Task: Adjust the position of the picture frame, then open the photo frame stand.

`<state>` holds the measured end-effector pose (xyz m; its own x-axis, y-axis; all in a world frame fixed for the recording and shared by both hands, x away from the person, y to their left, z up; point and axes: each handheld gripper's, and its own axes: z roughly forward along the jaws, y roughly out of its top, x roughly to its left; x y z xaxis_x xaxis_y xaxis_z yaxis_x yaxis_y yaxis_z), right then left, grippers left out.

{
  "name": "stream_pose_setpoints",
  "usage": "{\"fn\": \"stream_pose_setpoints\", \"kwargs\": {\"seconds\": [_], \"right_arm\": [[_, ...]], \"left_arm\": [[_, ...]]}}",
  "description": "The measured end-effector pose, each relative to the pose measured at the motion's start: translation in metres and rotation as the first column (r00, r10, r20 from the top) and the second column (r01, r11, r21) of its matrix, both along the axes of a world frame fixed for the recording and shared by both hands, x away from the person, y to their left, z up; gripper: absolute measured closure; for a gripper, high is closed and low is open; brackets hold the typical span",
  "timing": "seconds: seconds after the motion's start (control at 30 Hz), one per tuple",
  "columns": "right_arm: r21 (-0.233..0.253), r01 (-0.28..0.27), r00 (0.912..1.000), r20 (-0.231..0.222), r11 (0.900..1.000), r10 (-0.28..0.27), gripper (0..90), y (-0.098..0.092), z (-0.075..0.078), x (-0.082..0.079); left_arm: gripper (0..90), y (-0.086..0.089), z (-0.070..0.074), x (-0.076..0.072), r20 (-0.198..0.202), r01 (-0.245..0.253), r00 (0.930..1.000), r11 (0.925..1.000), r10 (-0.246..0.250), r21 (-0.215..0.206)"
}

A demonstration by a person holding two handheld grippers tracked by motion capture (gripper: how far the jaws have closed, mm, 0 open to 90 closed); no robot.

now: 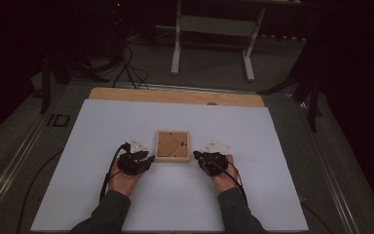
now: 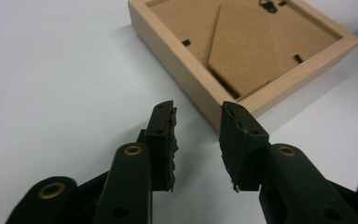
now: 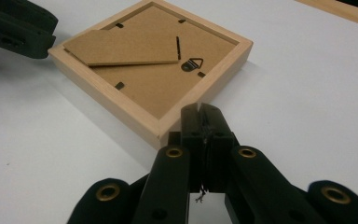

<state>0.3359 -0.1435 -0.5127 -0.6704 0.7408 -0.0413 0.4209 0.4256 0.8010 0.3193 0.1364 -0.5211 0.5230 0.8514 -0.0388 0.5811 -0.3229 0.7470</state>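
Observation:
A small square picture frame (image 1: 173, 146) of light wood lies back side up in the middle of the white sheet (image 1: 126, 122). Its brown backing board, folded easel stand and small metal hanger show in the right gripper view (image 3: 154, 70). My left gripper (image 1: 150, 159) sits just left of the frame, open with nothing between its fingers (image 2: 196, 135); the frame's near corner (image 2: 223, 107) lies just beyond its tips. My right gripper (image 1: 196, 156) sits just right of the frame, shut and empty (image 3: 201, 113), with its tips close to the frame's side.
The white sheet covers a wooden tabletop whose bare strip (image 1: 175, 96) shows at the back. Beyond it stand white table legs (image 1: 176, 44) and cables (image 1: 126, 68) on the floor. The left gripper (image 3: 18, 28) shows past the frame's far corner in the right gripper view.

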Motion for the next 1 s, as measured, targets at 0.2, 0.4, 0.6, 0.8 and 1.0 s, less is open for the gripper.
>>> {"fn": "stream_pose_setpoints", "kwargs": {"seconds": [0.2,0.4,0.6,0.8,1.0], "right_arm": [[0.0,-0.013,0.9999,-0.004,1.0,0.013,88.8,0.004,-0.002,-0.001],[0.005,-0.026,0.9997,-0.004,1.0,0.026,89.6,0.007,-0.003,-0.001],[0.007,-0.033,0.9994,-0.01,0.999,0.033,89.8,0.007,-0.004,0.0],[0.023,-0.036,0.9992,-0.014,0.999,0.037,89.9,0.009,-0.003,-0.001],[0.027,-0.041,0.9991,-0.012,0.999,0.042,89.8,0.015,-0.004,0.0]], "left_arm": [[62.8,-0.003,0.006,-0.003,0.021,0.025,0.9995,0.9995,-0.024,-0.017],[61.5,-0.005,0.012,-0.006,0.037,0.043,0.9984,0.9985,-0.042,-0.032],[61.2,-0.01,0.014,-0.006,0.027,0.073,0.997,0.9967,-0.072,-0.035],[59.6,-0.014,0.018,-0.003,0.011,0.093,0.9956,0.9953,-0.093,-0.028],[59.6,-0.017,0.019,0.003,-0.007,0.105,0.9944,0.9944,-0.105,-0.005]]}}
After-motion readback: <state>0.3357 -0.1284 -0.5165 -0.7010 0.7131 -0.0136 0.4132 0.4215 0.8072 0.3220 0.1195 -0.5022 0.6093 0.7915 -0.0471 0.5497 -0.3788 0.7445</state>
